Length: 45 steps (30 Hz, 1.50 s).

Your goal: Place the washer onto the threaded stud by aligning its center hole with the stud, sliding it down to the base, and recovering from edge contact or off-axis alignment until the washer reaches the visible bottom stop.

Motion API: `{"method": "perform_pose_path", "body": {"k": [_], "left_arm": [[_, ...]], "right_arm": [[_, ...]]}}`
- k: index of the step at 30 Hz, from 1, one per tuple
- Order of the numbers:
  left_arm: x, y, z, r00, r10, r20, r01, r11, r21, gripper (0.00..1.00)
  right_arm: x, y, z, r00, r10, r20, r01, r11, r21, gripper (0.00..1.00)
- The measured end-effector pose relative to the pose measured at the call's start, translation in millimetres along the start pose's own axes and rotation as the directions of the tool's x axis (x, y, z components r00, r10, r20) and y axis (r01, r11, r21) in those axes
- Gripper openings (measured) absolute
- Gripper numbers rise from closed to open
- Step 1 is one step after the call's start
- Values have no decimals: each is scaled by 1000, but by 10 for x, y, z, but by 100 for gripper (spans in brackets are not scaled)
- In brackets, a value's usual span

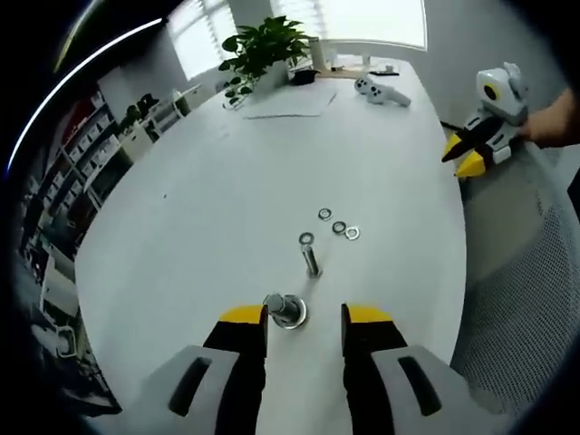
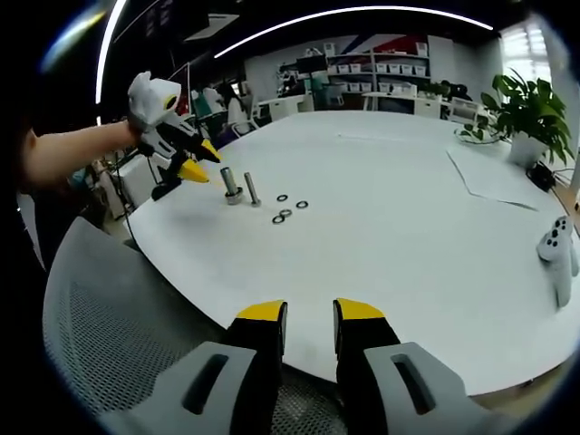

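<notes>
Left gripper (image 1: 304,319): released, empty; nearer claw, at near edge of white table (image 1: 208,181).
Stud with washer (image 1: 285,309): upright, between left jaw tips, washer at base.
Bare stud (image 1: 311,260): upright, just beyond, dead ahead.
Loose washers (image 1: 338,227): flat, past bare stud, one (image 1: 306,238) just behind it.
Right gripper (image 2: 308,324): released, empty; well apart from studs, beyond table edge, over mesh chair (image 2: 118,335).

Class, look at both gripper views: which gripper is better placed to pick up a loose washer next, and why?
Probably the left. The left gripper hovers open right at the two studs, with the loose washers just beyond its tips. The right gripper hangs at the table's edge, far from them.
</notes>
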<state>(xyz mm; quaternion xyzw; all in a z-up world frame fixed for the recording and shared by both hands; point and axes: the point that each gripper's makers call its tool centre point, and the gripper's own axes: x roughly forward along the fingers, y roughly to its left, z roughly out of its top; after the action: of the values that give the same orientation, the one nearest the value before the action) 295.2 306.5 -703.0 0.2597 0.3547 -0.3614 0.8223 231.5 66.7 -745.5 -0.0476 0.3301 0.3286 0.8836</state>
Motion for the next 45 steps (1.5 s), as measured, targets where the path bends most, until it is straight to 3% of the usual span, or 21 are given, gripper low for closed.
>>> {"method": "perform_pose_path", "body": {"k": [11, 20, 22, 26, 28, 30, 31, 32, 33, 36, 38, 41, 45], "left_arm": [[-444, -132, 161, 990, 87, 115, -80, 994, -69, 36], [-715, -202, 124, 965, 190, 182, -154, 969, -196, 36], [-770, -191, 93, 953, 227, 200, -180, 957, -228, 36], [-840, -216, 0, 944, 254, 212, -188, 938, -290, 37], [-898, -195, -79, 932, 296, 209, -227, 927, -300, 37], [-954, -173, -141, 913, 340, 224, -252, 904, -346, 37], [-995, -143, -148, 892, 377, 251, -268, 887, -377, 38], [-1008, -148, -163, 884, 386, 265, -269, 882, -387, 39], [-1010, -184, -224, 887, 384, 257, -265, 879, -397, 40], [-1009, -218, -311, 880, 399, 257, -273, 869, -412, 39], [-984, -254, -394, 872, 420, 253, -294, 861, -416, 43], [-958, -296, -443, 865, 430, 258, -292, 850, -438, 45], [-844, -387, -572, 880, 412, 235, -266, 839, -476, 47]], "right_arm": [[2, 20, -15, 1000, 14, -7, -14, 1000, -5, 23], [-1, 24, -26, 1000, 18, -12, -18, 1000, -10, 24], [-4, 16, -23, 1000, 15, -8, -15, 1000, -5, 24], [-4, 24, -15, 1000, 16, -6, -16, 1000, -15, 24], [-4, 27, -17, 1000, 19, -8, -19, 1000, -17, 24], [-2, 35, -26, 1000, 24, -13, -24, 1000, -15, 24], [-1, 43, -31, 999, 29, -17, -29, 999, -17, 25], [0, 51, -38, 999, 33, -22, -34, 999, -20, 25], [4, 61, -44, 999, 39, -28, -40, 999, -27, 25], [0, 67, -40, 999, 39, -29, -41, 999, -36, 25], [-17, 20, 59, 1000, 11, 19, -9, 997, -76, 25], [-34, 41, 65, 999, 20, 29, -19, 999, -26, 26], [-27, 28, 72, 1000, 15, 18, -15, 999, -45, 27]]}}
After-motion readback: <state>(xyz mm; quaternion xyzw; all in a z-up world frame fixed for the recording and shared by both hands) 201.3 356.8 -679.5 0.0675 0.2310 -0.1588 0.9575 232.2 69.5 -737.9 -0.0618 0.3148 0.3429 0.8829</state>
